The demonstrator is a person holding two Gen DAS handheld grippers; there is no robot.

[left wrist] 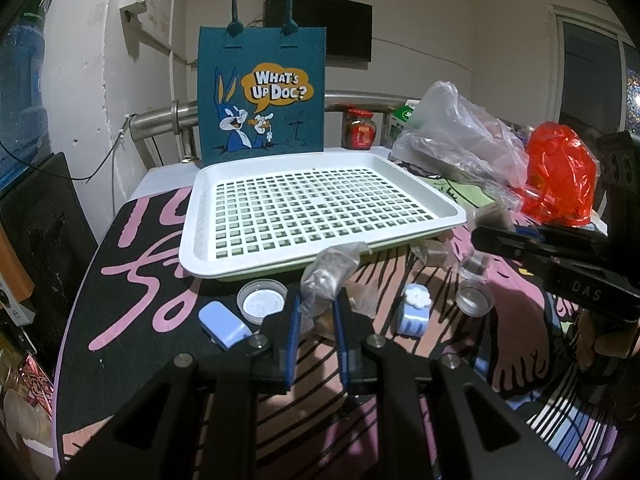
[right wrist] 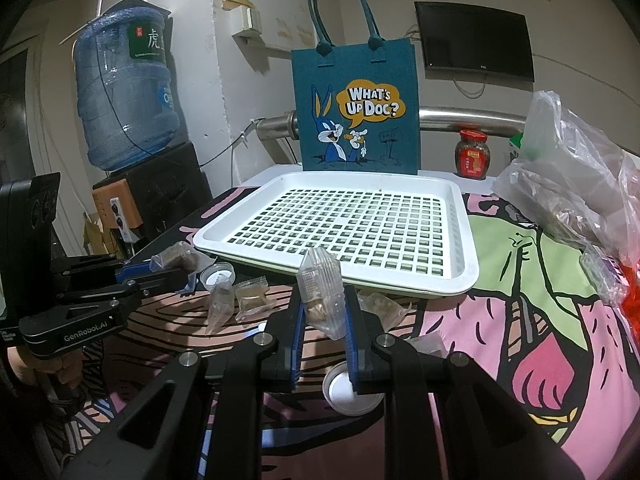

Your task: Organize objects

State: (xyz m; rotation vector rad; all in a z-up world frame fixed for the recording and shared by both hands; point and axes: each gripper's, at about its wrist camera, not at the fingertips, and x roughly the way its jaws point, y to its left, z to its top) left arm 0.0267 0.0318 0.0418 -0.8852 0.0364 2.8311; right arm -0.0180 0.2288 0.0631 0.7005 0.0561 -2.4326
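A white perforated tray (left wrist: 320, 204) (right wrist: 340, 220) lies empty on the patterned cloth, just beyond both grippers. My left gripper (left wrist: 317, 304) is shut on a clear plastic packet (left wrist: 328, 276) held just short of the tray's near rim; the right wrist view shows this gripper (right wrist: 186, 274) and its packet (right wrist: 176, 258) at the left. My right gripper (right wrist: 324, 304) is shut on another clear packet with brown contents (right wrist: 320, 292), near the tray's front edge; the left wrist view has it (left wrist: 478, 234) at the right with its packet (left wrist: 492, 212).
A teal cartoon tote bag (left wrist: 262, 92) stands behind the tray. On the cloth lie more packets (right wrist: 252, 300), round lids (left wrist: 262, 300) (right wrist: 348, 394), small clear cups (left wrist: 474, 300), a blue clip (left wrist: 224, 324) and a blue flower piece (left wrist: 414, 312). Plastic bags (left wrist: 460, 136), a red bag (left wrist: 560, 172) and a jar (right wrist: 472, 154) crowd the right.
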